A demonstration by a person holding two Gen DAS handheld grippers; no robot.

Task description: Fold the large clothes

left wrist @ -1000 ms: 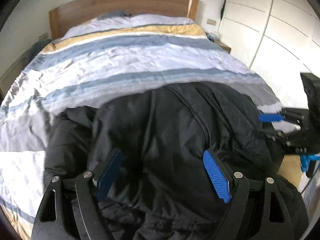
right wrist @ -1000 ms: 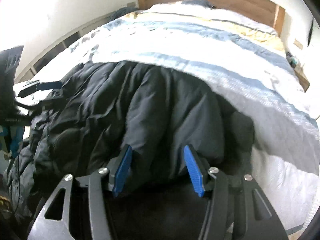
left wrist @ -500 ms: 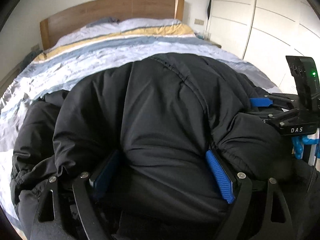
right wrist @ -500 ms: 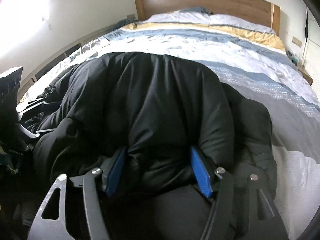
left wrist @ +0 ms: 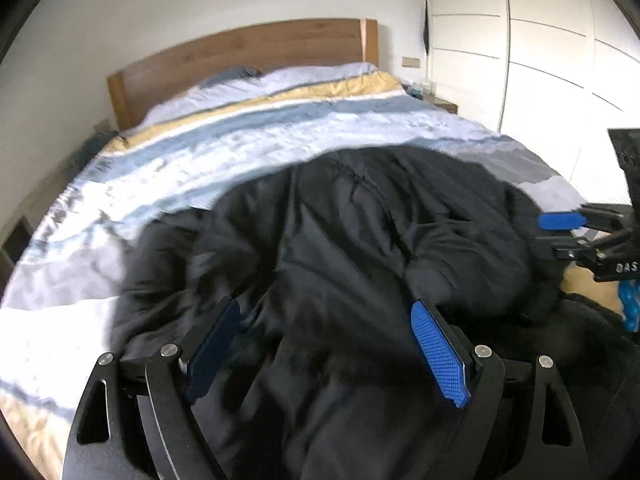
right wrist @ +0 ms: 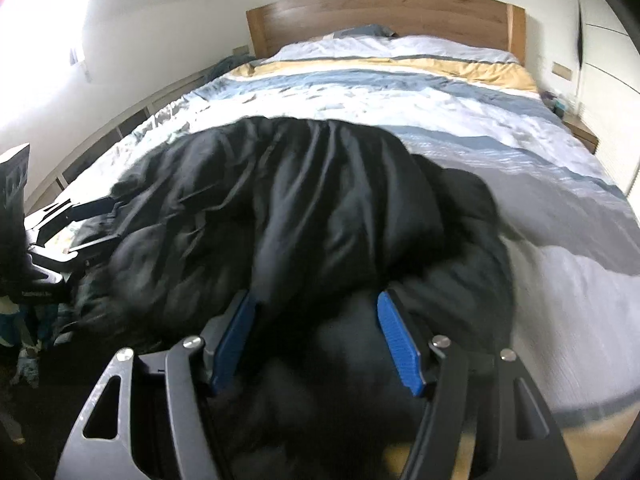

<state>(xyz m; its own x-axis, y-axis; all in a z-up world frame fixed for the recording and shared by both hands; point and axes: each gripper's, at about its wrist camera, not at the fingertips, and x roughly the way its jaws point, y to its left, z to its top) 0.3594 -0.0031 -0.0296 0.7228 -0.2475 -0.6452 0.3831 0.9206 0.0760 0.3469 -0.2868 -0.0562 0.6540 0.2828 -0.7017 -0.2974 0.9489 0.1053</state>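
A large black puffer jacket [left wrist: 360, 240] lies bunched at the foot of the bed; it also fills the right wrist view [right wrist: 320, 208]. My left gripper [left wrist: 324, 340] has its blue pads wide apart with thick jacket fabric bulging between them. My right gripper [right wrist: 316, 332] likewise has jacket fabric between its spread pads. The right gripper shows at the right edge of the left wrist view [left wrist: 560, 222], at the jacket's side. The left gripper shows at the left edge of the right wrist view [right wrist: 92, 216].
The bed has a striped white, blue and yellow duvet [left wrist: 280, 132] and a wooden headboard [left wrist: 248, 52]. White wardrobe doors [left wrist: 540, 60] stand on the right. A small nightstand [right wrist: 580, 132] sits by the bed. A wall [right wrist: 140, 40] runs along the left.
The jacket was lifted and pushed up the bed half a second ago; now it has dropped lower and more duvet shows. Both grippers have drawn back toward the foot.
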